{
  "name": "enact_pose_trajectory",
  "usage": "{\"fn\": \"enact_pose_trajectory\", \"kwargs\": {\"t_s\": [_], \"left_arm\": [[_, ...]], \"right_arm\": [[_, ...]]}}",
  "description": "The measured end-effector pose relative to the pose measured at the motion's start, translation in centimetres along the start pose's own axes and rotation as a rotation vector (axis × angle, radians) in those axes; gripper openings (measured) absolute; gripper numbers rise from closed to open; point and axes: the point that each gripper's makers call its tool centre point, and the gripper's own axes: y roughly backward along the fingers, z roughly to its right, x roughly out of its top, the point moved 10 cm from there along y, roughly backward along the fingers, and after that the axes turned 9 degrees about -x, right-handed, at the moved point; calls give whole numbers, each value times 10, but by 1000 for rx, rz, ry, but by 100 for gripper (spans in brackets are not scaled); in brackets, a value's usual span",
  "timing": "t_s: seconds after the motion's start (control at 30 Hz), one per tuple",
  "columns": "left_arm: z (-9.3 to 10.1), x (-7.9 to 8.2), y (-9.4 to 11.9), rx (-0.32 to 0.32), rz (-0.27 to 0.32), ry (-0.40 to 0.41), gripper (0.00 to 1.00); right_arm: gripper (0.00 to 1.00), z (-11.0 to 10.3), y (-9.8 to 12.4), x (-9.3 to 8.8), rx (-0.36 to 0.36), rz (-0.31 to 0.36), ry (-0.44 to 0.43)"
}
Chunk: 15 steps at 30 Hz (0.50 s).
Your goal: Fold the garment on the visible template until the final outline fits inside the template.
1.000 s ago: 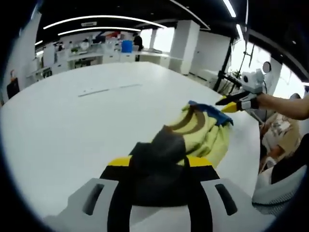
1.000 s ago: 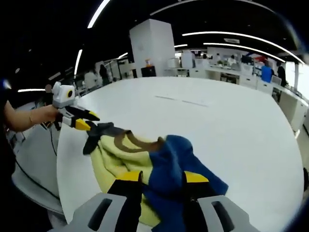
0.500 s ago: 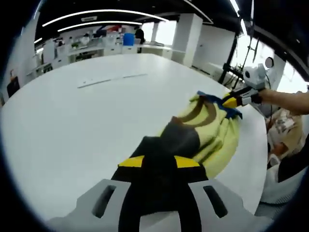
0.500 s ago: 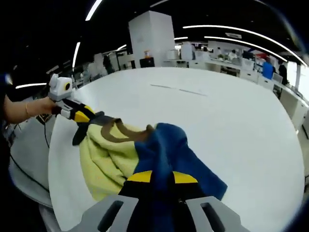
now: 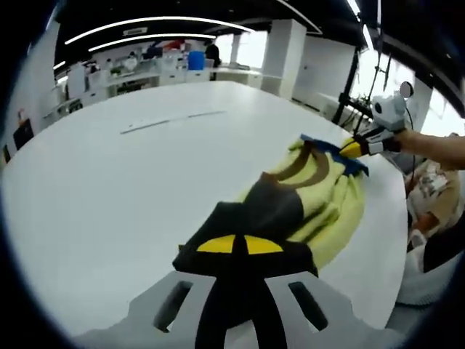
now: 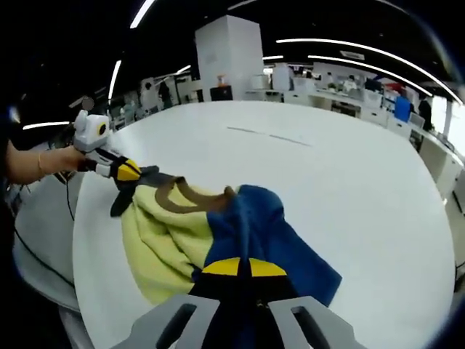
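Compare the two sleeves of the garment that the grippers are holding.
The sleeve held by the left hand-held gripper is black; the one held by the right hand-held gripper is blue. In the right gripper view the blue sleeve spreads wide over the white table, while the black sleeve looks narrow. Both join the same yellow body and are clamped.

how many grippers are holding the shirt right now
2. The left gripper is shut on the garment's dark sleeve end; the right gripper is shut on its blue end, the cloth stretched between them over the white table.
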Motion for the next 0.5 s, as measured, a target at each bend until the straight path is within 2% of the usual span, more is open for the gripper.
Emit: {"fn": "enact_pose_trajectory", "kwargs": {"t_s": [0.2, 0.33, 0.5], "left_arm": [[6, 6, 9, 22, 34, -38, 0], [11, 20, 21, 32, 119, -53, 0], [17, 38, 36, 44, 181, -85, 0]], "right_arm": [[0, -3, 11, 5, -2, 32, 11], [0, -5, 20, 10, -4, 61, 9], [0, -8, 32, 23, -11, 107, 15]]}}
